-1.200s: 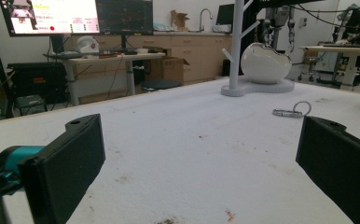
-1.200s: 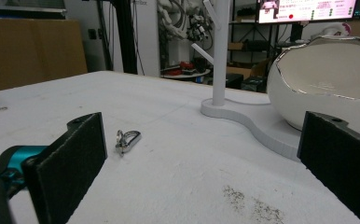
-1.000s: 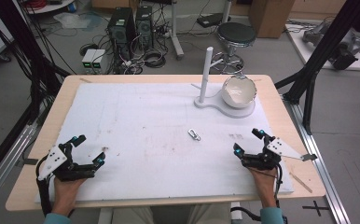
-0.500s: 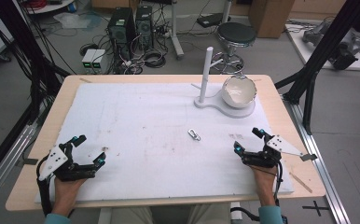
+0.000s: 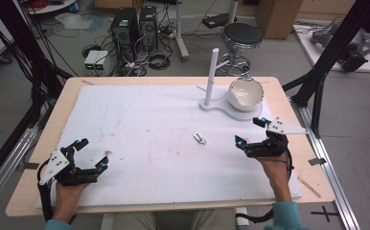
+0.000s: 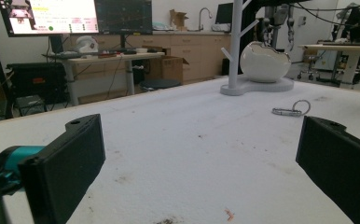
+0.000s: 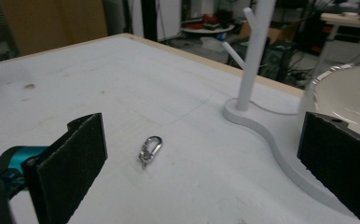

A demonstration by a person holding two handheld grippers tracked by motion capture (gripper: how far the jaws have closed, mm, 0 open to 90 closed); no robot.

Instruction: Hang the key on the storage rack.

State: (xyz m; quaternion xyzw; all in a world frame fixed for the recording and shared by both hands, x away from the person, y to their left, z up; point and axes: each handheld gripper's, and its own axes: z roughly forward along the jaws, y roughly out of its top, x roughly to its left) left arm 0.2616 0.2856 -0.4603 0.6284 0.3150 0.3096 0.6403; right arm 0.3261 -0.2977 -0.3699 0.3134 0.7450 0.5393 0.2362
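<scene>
Both the left tool [image 5: 88, 154] and right tool [image 5: 251, 132] rest empty with jaws apart on the bench [image 5: 140, 129], the small metal clip [image 5: 200, 138] lying untouched between them, nearer the right, so nothing looks started.

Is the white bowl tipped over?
Tipped: the white bowl leans on its stand, with its opening facing sideways toward the right tool.
</scene>
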